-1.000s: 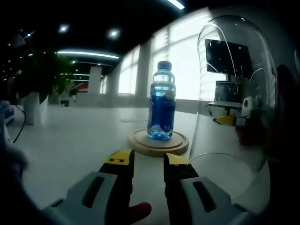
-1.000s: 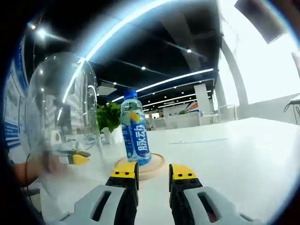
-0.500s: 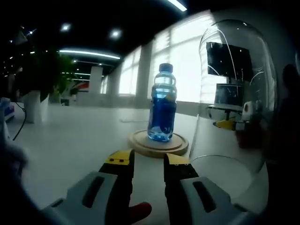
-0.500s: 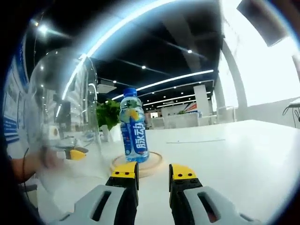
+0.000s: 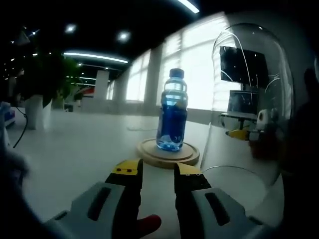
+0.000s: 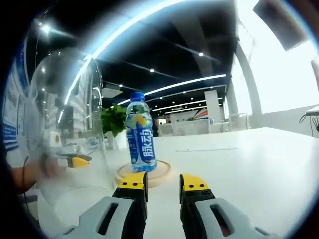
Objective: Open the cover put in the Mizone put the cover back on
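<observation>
Mizone bottle (image 5: 172, 112): I see it upright on the round wooden base (image 5: 168, 152), straight ahead of my left gripper (image 5: 155, 168) and a little left of my right gripper (image 6: 163, 180).
Glass cover (image 5: 251, 99): off the base, standing on the table to the right of my left gripper; left of my right one.
Surface: white table (image 6: 249, 164), well-lit office hall, potted plant (image 5: 42, 82) far left.
Grippers: both pairs of jaws a little apart, holding and touching nothing.
</observation>
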A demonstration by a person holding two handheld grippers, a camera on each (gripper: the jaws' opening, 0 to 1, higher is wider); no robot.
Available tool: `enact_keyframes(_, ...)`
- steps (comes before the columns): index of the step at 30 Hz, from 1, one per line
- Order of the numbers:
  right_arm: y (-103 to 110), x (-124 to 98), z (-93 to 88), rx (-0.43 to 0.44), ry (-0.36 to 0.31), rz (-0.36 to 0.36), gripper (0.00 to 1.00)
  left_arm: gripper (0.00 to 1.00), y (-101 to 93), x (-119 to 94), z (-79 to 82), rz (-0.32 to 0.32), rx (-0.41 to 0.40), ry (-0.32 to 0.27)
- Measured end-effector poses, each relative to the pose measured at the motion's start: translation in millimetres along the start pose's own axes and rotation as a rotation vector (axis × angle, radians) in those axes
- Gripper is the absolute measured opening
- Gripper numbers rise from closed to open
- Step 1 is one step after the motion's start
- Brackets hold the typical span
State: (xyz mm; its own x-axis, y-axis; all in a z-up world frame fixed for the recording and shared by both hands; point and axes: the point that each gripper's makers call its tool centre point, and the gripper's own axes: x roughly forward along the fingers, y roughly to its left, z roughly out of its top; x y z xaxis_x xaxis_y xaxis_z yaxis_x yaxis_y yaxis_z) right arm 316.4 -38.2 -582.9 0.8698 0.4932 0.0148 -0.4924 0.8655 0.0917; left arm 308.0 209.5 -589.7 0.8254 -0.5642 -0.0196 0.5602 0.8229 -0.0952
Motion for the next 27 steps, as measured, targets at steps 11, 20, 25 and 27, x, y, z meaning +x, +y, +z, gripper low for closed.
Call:
enact_keyframes(11, 1, 0, -0.7, -0.005, 0.005, 0.003, 0.18, 0.19, -2.9, 0, 1.1, -0.011, 0.001, -0.006)
enact_keyframes(20, 1, -1, 3.0, 0.001, -0.010, 0.006, 0.18, 0.20, -5.5, -4, 12.1, -0.026, -0.049, -0.058)
enact_keyframes(25, 6, -1, 9.3, 0.033, -0.028, 0.053, 0.18, 0.22, -6.2, -13, 36.6, -0.069, -0.136, -0.169)
enact_keyframes(27, 8, -3, 11.2, 0.025, -0.030, 0.078, 0.18, 0.23, -10.2, -18, 42.8, -0.110, -0.145, -0.191)
